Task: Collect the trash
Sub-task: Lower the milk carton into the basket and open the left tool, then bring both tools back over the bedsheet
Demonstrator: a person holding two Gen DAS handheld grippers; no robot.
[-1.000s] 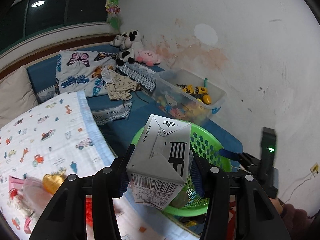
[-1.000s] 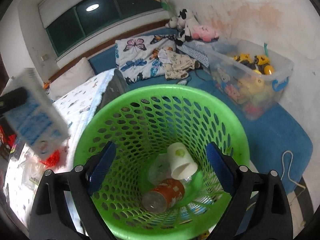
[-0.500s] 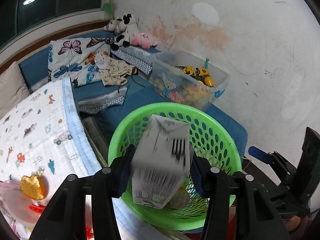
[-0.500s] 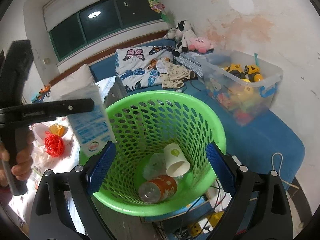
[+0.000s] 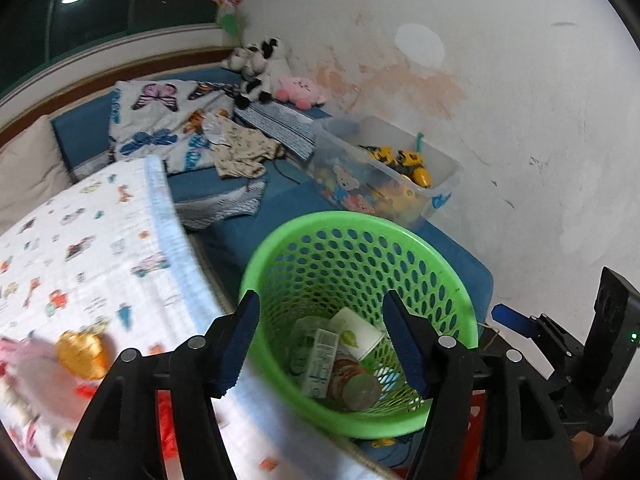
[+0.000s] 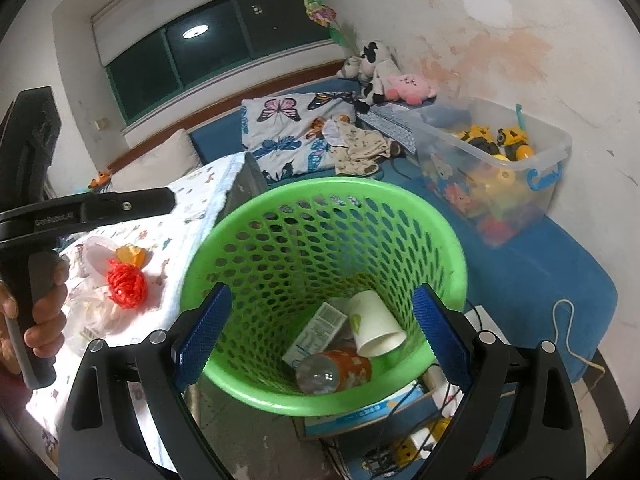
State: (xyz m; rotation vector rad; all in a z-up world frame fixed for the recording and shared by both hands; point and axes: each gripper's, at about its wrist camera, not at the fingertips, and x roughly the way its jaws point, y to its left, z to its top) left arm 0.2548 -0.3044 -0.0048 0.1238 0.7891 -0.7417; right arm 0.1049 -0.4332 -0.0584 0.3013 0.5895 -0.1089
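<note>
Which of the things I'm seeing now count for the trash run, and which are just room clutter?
Job:
green basket
carton, paper cup, bottle inside it
red mesh ball and orange wrapper on the blanket

Clutter:
toy bin
plush toys
butterfly pillow

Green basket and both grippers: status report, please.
Left gripper open, empty. Right gripper open, jaws either side of green basket. Milk carton in basket beside paper cup and bottle. Nothing blocking.
</note>
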